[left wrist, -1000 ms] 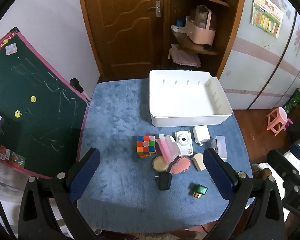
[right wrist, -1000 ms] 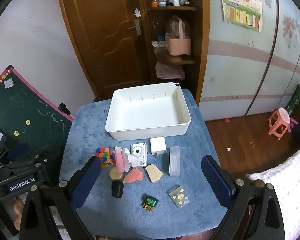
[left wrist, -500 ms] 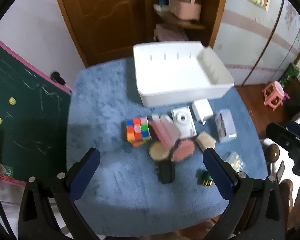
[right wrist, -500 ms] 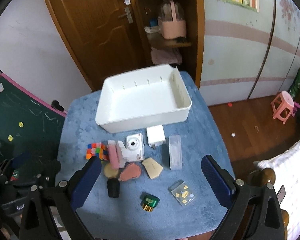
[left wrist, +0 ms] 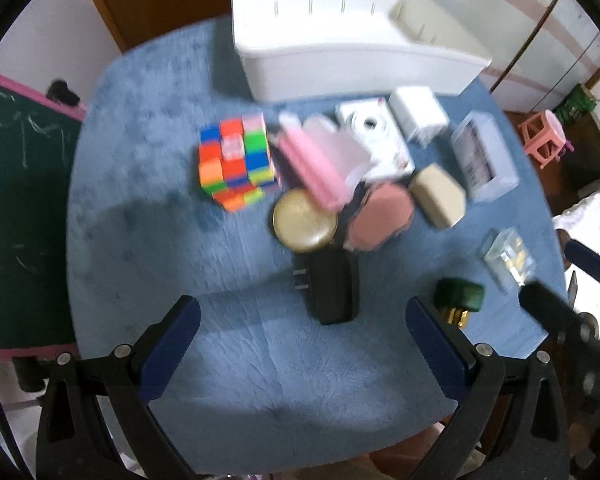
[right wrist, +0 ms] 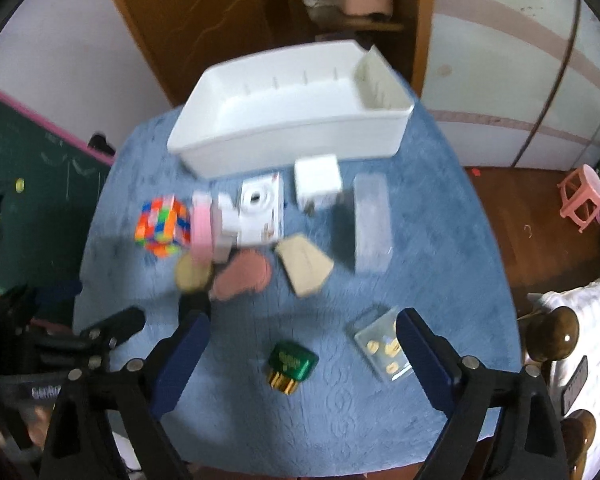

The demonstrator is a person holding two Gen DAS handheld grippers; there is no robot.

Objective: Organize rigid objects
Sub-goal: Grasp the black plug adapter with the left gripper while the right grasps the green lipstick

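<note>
I have both grippers above the blue table (left wrist: 260,380), pointing steeply down at the clutter. My left gripper (left wrist: 302,336) stands wide with nothing between its fingers; the black charger (left wrist: 334,288) lies just ahead of the gap, a little right of centre, and the green box (left wrist: 460,298) sits right beside the right finger (left wrist: 432,340). Further out I see the gold disc (left wrist: 304,220), the pink pad (left wrist: 380,216), the cube (left wrist: 236,160) to the left, and the white bin (left wrist: 352,60) at the far edge.

My right gripper (right wrist: 302,354) has its jaws closing, though they are far apart and grip nothing. The green box (right wrist: 292,366) lies on the table between the two fingers, touching neither (both views are blurred, so fine contact is hard to judge). The clear case (right wrist: 384,344) sits against the inner side of the right finger (right wrist: 424,356). Ahead lie the beige piece (right wrist: 304,266), the long clear box (right wrist: 372,226), the white camera (right wrist: 260,208) and the white block (right wrist: 318,178), with the bin (right wrist: 292,136) behind them.
</note>
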